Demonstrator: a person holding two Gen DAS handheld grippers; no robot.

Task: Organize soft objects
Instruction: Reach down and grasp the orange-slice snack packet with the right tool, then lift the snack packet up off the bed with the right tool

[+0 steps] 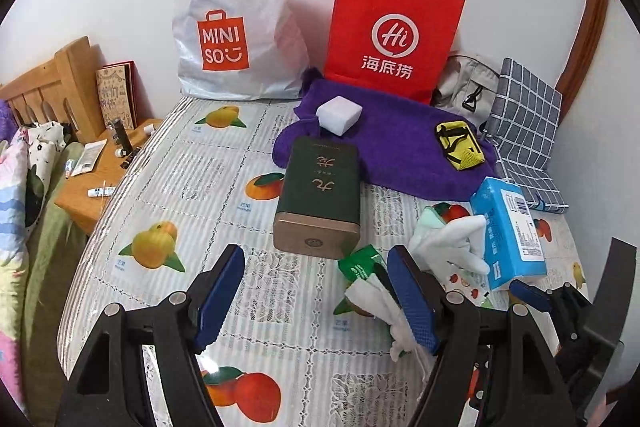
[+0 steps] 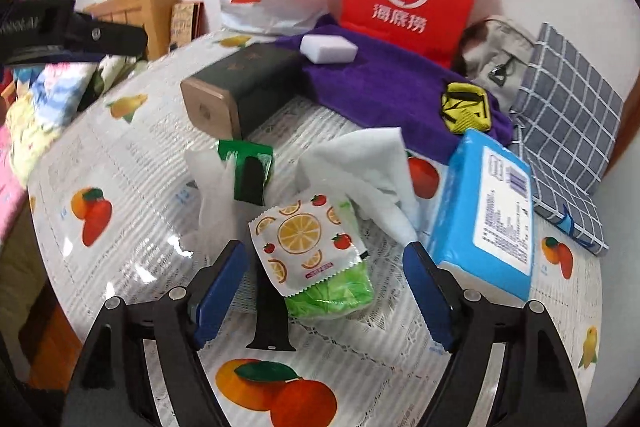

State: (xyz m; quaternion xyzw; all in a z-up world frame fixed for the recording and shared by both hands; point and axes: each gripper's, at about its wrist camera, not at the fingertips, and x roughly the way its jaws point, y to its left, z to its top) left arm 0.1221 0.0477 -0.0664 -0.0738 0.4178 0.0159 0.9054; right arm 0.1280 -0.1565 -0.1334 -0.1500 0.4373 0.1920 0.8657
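Right wrist view: nearest, the right gripper (image 2: 324, 291) has its blue-padded jaws spread wide with nothing pinched; a fruit-printed sachet (image 2: 302, 243) lies between them on a green packet (image 2: 336, 297), with a black strap (image 2: 270, 311) beside it, all on the fruit-patterned tablecloth (image 2: 120, 267). Just beyond sit a crumpled white cloth (image 2: 368, 171), a green tissue pack (image 2: 250, 167) and, to the right, a blue wipes pack (image 2: 488, 211). In the left wrist view the left gripper (image 1: 316, 291) is also spread and empty over bare tablecloth, its right finger touching white tissue (image 1: 384, 303). Farther back a dark green tin (image 1: 320, 195) lies on its side, partly on a purple towel (image 1: 380, 147) that carries a white block (image 1: 339, 115) and a yellow pouch (image 1: 460, 145). Against the wall stand a white Miniso bag (image 1: 236, 27) and a red paper bag (image 1: 392, 31).
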